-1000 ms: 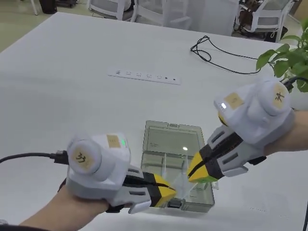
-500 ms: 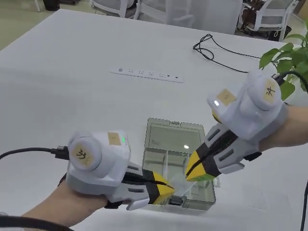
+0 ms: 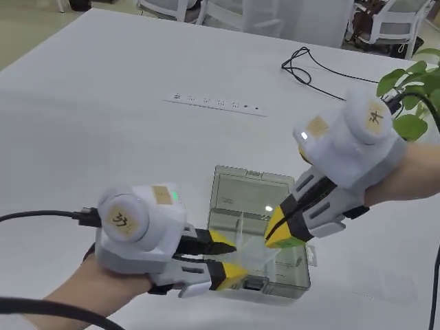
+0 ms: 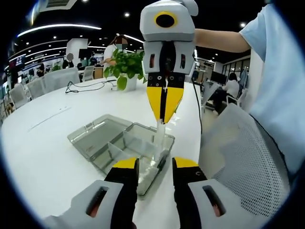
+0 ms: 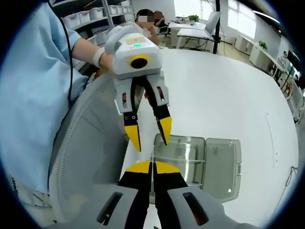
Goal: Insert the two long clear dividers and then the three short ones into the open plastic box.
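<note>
On the white counter [image 3: 103,124], the left gripper [image 3: 229,256] hovers, fingers spread, at the near-left edge of the open plastic box [image 3: 285,285], above which the right gripper [image 3: 277,236] pinches a clear divider [image 4: 160,132] reaching down into it.

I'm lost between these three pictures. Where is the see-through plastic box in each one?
Head view: the open plastic box lies low, near the centre.
Left gripper view: the box lies centre-left, below the right gripper, whose shut jaws hold a clear divider.
Right gripper view: the box lies right of centre, just beyond the jaws.
Shared landmark: the white table under it.
</note>
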Demonstrator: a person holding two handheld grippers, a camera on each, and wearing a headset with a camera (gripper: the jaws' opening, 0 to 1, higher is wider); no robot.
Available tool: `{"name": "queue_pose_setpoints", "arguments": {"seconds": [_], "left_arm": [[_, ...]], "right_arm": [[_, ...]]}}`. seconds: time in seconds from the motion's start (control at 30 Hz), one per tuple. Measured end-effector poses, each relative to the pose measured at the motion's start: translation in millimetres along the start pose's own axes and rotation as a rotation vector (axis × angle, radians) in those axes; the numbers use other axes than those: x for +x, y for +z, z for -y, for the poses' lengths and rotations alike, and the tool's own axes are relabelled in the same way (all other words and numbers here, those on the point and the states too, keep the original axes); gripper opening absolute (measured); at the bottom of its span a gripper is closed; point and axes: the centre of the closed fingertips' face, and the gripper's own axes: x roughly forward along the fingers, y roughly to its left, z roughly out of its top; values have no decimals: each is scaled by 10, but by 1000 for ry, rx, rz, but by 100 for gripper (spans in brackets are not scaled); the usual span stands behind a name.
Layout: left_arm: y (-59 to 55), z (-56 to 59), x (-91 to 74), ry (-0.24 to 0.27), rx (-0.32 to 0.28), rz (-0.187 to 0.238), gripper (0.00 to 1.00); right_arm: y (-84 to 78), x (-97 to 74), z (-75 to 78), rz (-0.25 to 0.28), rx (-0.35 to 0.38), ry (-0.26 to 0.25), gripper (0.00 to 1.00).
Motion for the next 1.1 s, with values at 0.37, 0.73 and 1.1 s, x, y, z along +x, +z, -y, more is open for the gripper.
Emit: {"name": "queue_pose_setpoints", "arguments": {"seconds": [0.37, 0.73, 1.1], "left_arm": [[-187, -313, -154, 159, -74, -27, 68], [-359, -463, -240, 254, -132, -52, 100], [-400, -499, -279, 273, -149, -51, 100]], "right_arm": [[65, 23, 271, -22, 16, -58, 2], [106, 121, 433, -42, 22, -83, 2], [107, 205, 452, -61, 17, -68, 2]]}}
